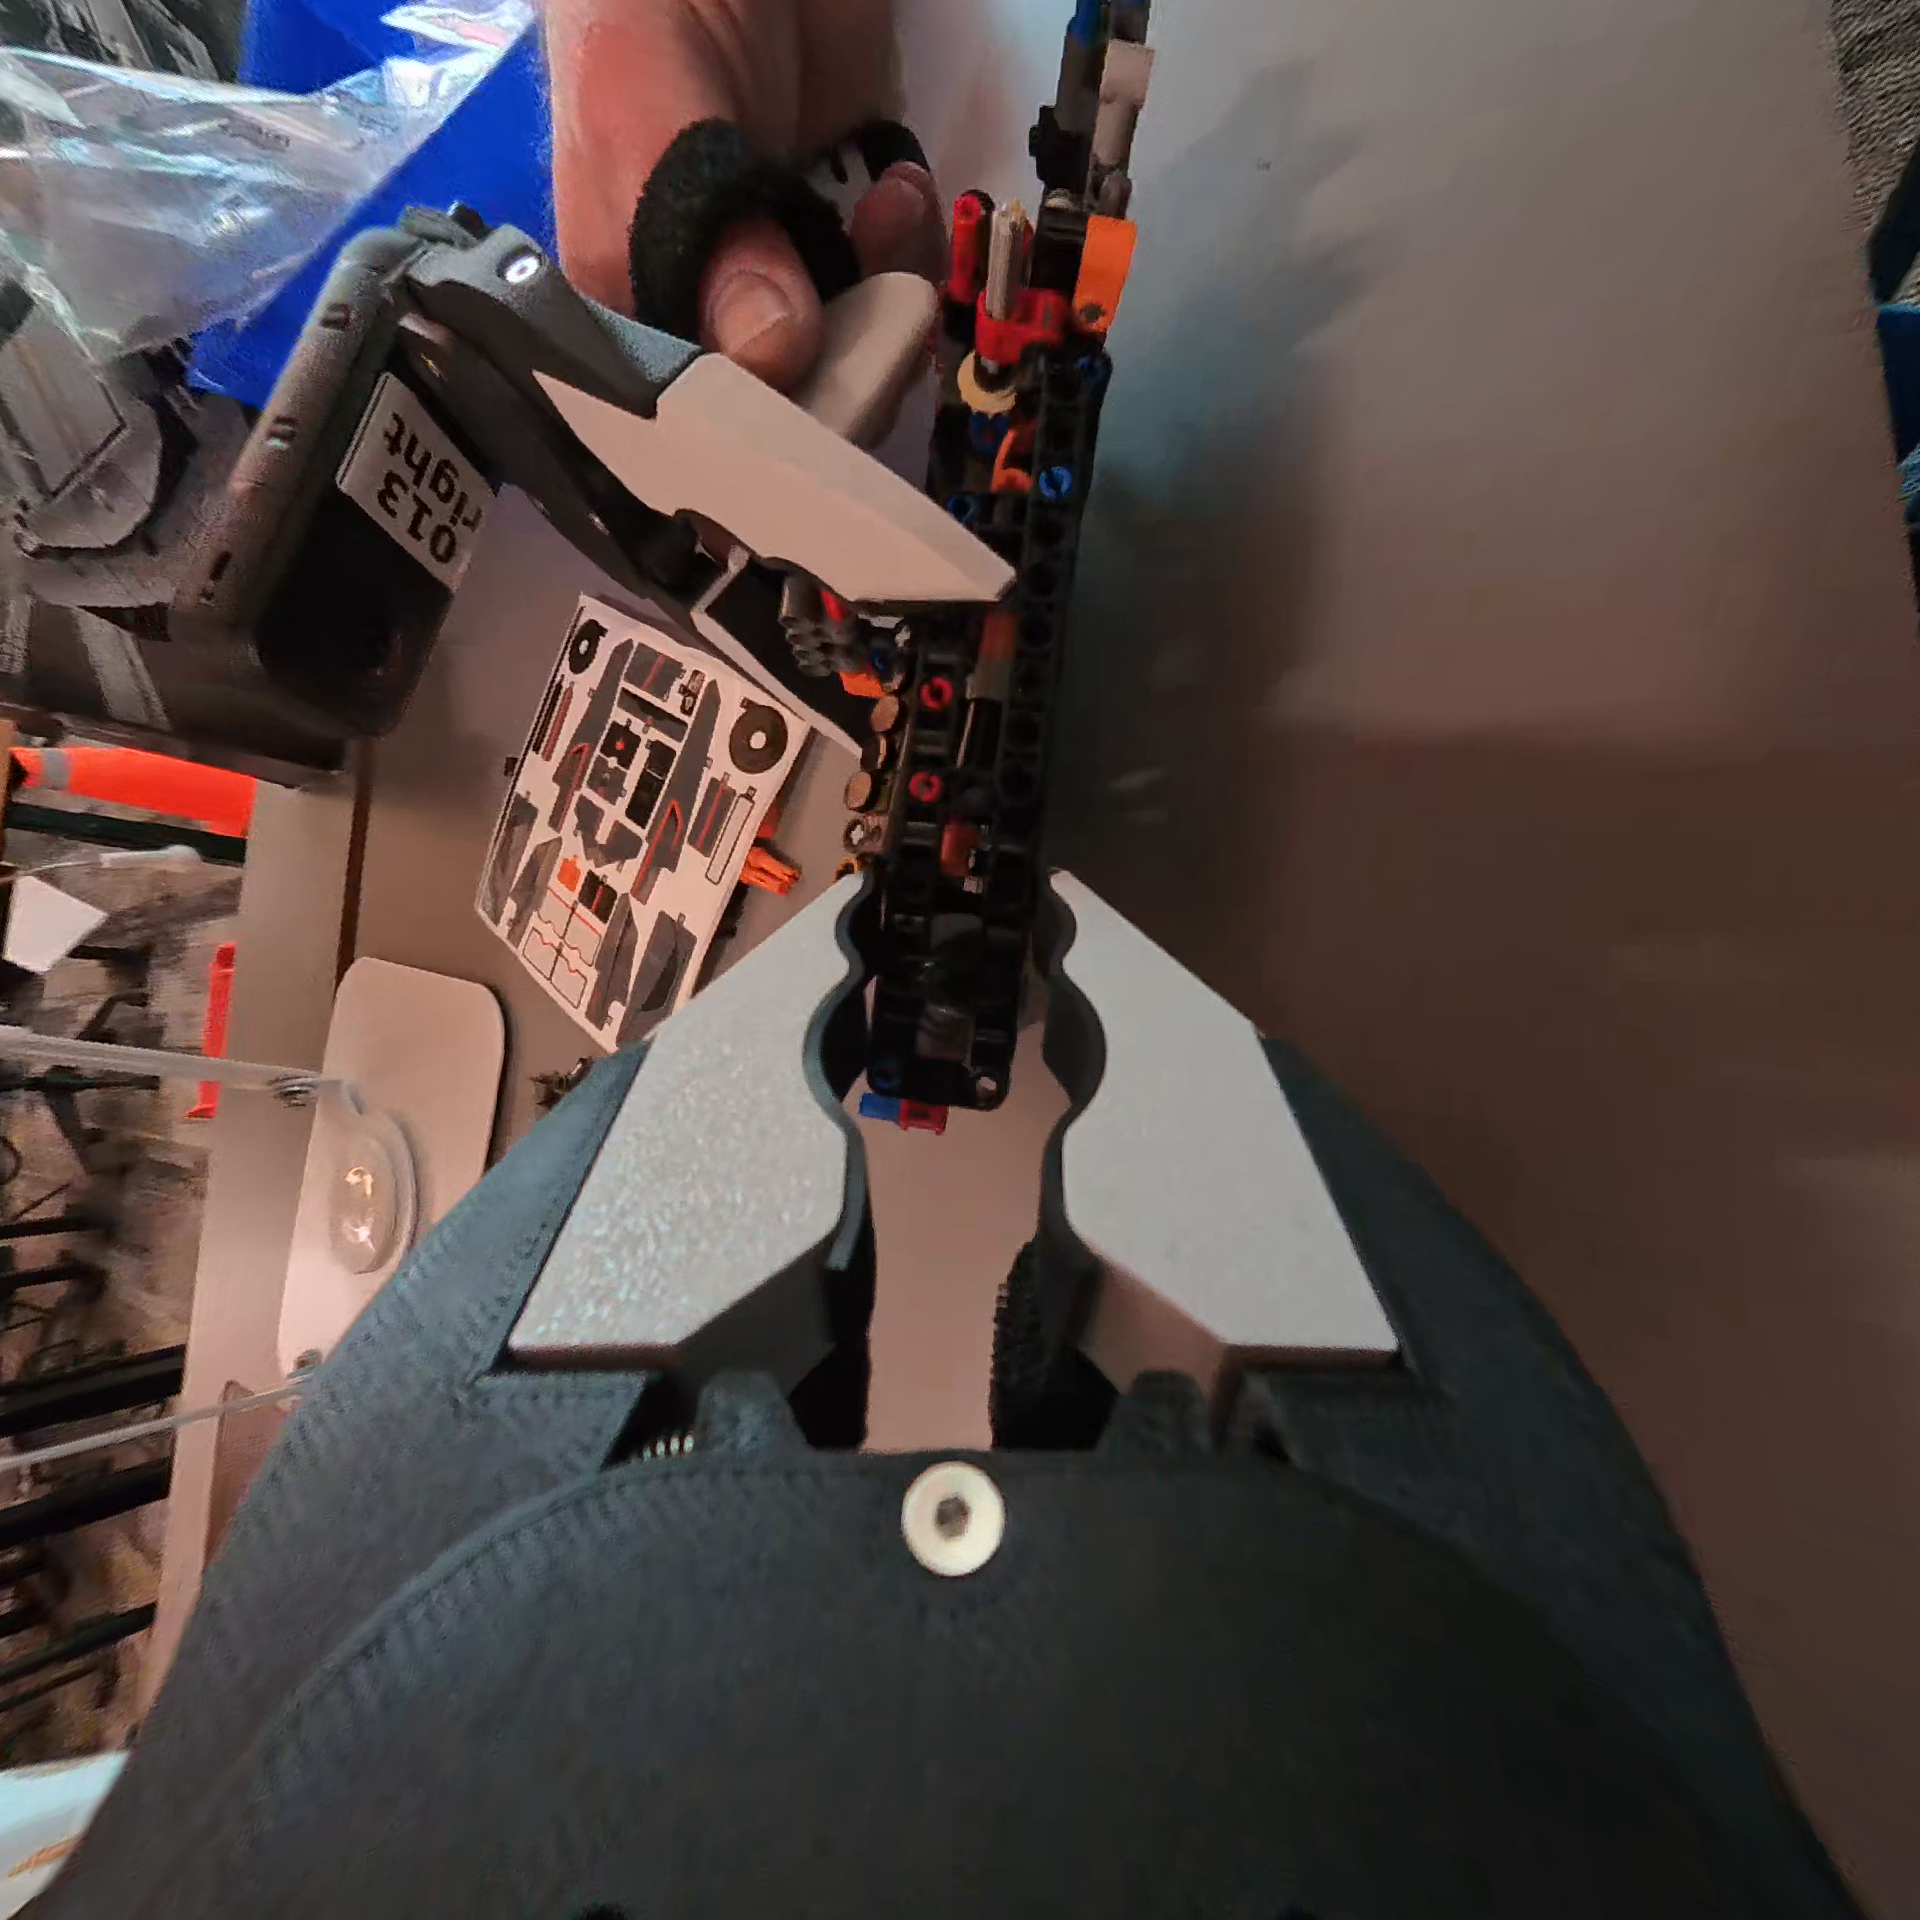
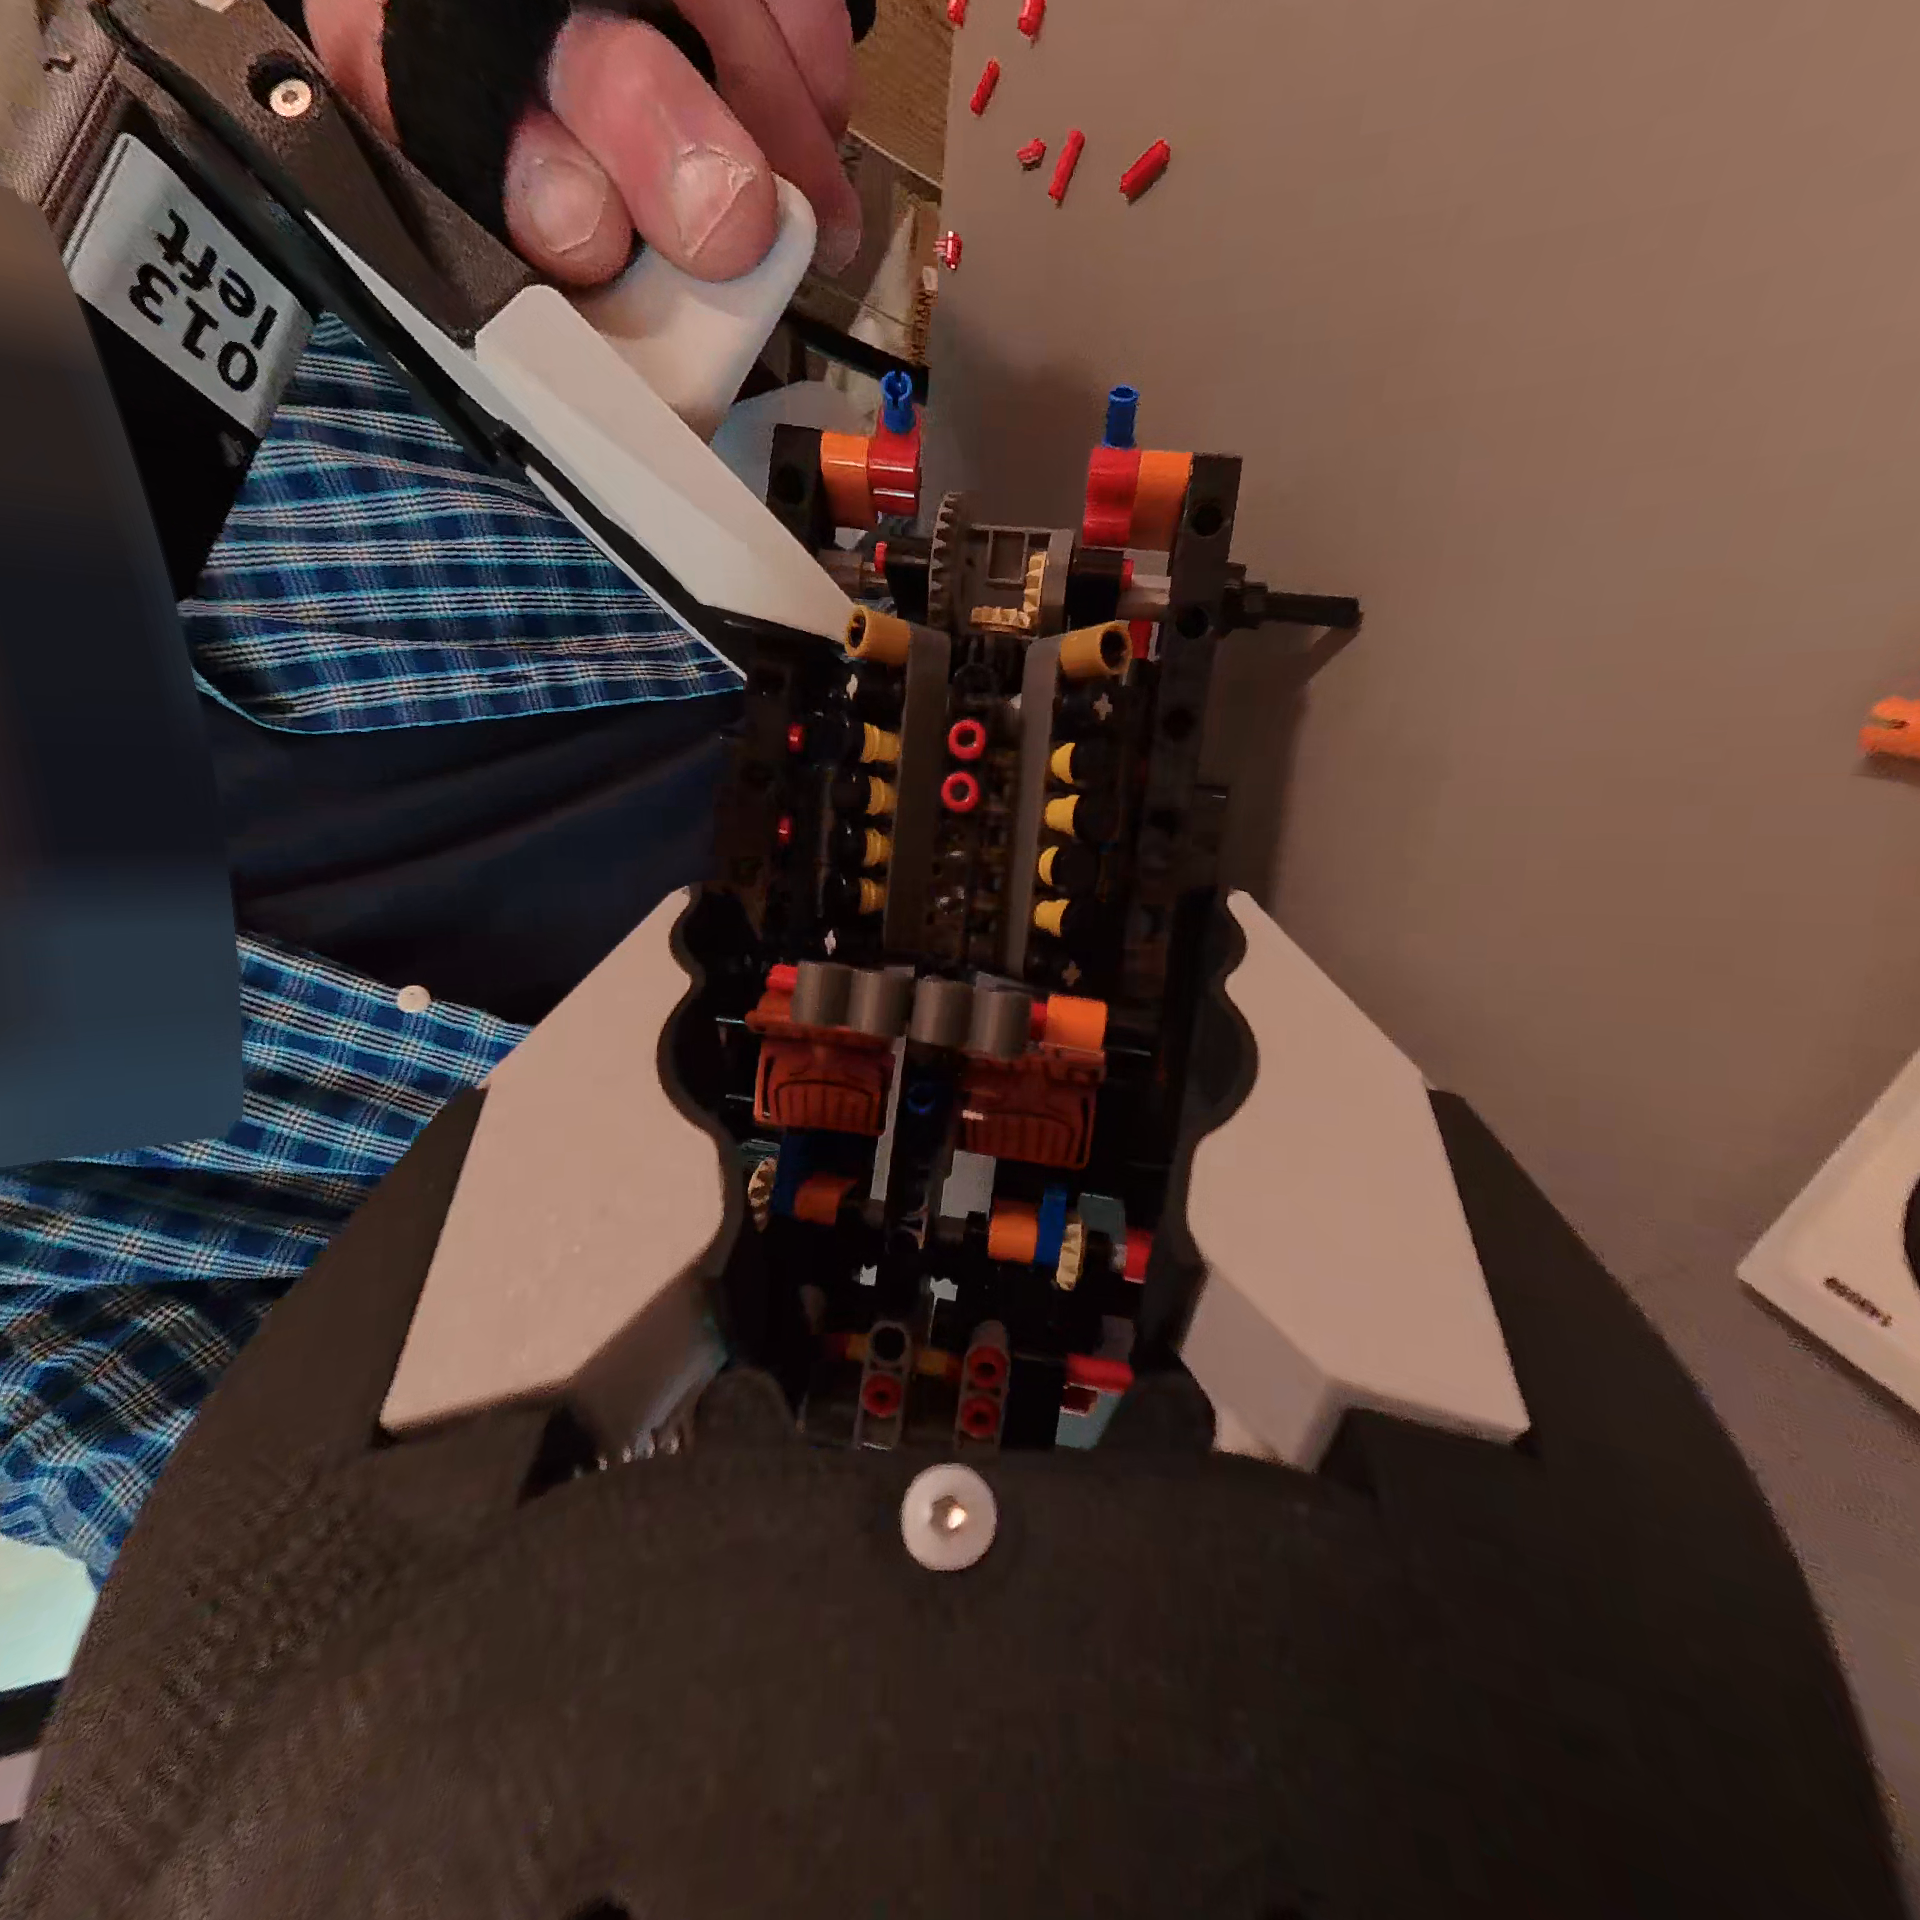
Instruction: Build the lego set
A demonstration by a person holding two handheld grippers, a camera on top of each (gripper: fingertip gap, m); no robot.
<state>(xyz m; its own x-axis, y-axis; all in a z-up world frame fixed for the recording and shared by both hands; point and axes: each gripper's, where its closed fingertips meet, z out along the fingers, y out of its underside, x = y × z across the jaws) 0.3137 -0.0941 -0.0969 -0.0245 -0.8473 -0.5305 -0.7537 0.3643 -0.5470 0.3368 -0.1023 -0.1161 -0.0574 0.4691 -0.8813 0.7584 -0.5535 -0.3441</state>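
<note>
A half-built Lego chassis (image 2: 966,935) of black beams, with yellow, red, orange and grey parts, is held in the air between both grippers. In the right wrist view my right gripper (image 2: 956,914) has a finger on each long side of it and is shut on it. In the left wrist view the chassis (image 1: 1029,623) shows edge-on, and my left gripper (image 1: 951,904) is shut across its thin end. The right gripper (image 1: 831,488) comes in from the upper left and touches the chassis side. The left gripper (image 2: 665,488) reaches the chassis near a yellow connector.
A sticker sheet (image 1: 634,821) and an orange piece (image 1: 769,868) lie on the grey table (image 1: 1455,520). Plastic bags (image 1: 156,156) and a blue bin (image 1: 457,125) stand at the back left. Loose red pins (image 2: 1070,156), an orange part (image 2: 1891,727) and a white sheet (image 2: 1849,1278) lie around. My left and right fingertips are right by each other. The orange piece (image 1: 769,868) sits 9 centimetres or so from the ends of my right fingers.
</note>
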